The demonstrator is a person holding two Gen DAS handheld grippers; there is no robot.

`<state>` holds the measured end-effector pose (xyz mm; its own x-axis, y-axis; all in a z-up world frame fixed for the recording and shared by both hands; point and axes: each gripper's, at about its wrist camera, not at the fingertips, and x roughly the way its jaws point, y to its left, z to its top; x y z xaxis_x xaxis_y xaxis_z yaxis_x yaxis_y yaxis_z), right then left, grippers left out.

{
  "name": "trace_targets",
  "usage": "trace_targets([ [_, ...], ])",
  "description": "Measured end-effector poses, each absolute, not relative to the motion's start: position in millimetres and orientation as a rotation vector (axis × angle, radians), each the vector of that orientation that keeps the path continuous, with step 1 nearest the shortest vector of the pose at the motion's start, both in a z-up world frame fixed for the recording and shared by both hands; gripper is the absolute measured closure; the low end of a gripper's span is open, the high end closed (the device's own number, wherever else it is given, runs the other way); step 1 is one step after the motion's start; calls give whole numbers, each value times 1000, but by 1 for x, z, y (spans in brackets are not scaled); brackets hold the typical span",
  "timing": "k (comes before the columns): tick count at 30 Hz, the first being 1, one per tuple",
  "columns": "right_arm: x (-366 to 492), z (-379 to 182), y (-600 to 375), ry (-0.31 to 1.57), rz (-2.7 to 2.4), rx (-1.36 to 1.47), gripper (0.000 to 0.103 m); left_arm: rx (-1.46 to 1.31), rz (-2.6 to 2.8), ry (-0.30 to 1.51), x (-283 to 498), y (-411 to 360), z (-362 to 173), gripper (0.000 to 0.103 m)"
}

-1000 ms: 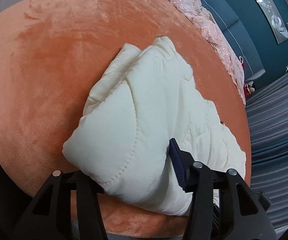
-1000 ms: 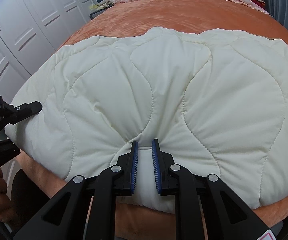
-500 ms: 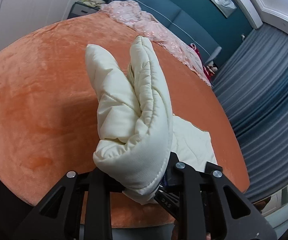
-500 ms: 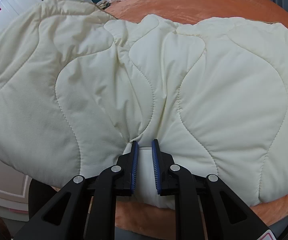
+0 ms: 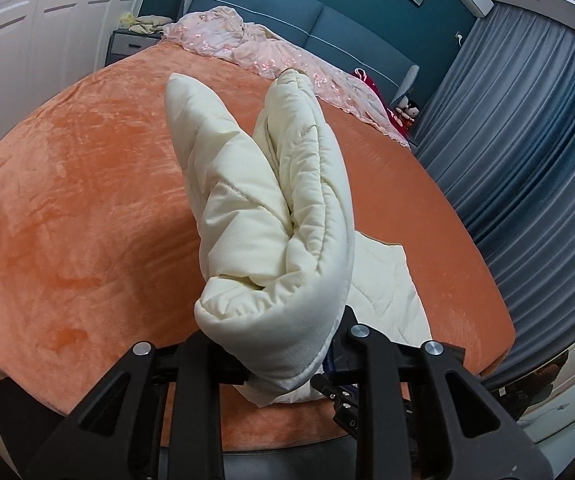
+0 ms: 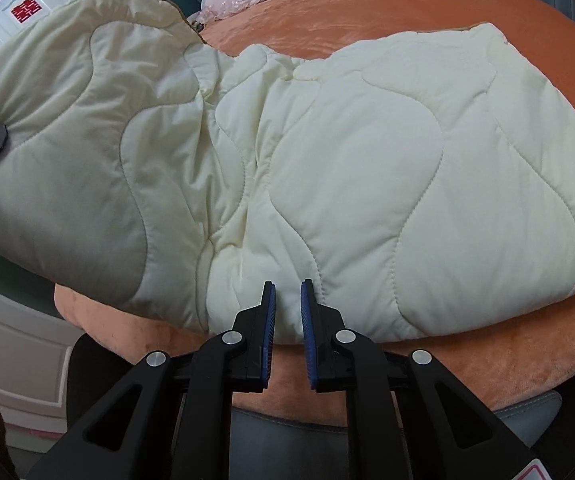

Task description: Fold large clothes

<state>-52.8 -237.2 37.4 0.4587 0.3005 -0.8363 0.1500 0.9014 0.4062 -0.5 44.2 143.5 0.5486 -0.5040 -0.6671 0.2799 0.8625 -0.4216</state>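
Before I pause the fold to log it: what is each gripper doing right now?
Left gripper: shut on the cream quilted garment, its bunched end lifted.
Right gripper: shut on the garment's near edge.

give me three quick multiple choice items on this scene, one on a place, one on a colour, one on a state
1. Where does the pink lacy fabric lie?
A. far end of the bed
B. floor
C. in the left hand-held gripper

2. The bed cover is:
A. green
B. orange
C. white

3. The left end of the cream quilted garment is:
A. flat
B. lifted
C. rolled up

Key: A, the pink lacy fabric lies by the headboard; B, the bed cover is orange; B, the left hand-held gripper holds the cream quilted garment raised.
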Motion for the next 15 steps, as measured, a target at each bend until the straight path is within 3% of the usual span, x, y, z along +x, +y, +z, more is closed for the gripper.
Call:
trace_targets([
  [15,-51,22,-246,1117,174,525,97,-163,-599,876,-15,-35,173,79],
])
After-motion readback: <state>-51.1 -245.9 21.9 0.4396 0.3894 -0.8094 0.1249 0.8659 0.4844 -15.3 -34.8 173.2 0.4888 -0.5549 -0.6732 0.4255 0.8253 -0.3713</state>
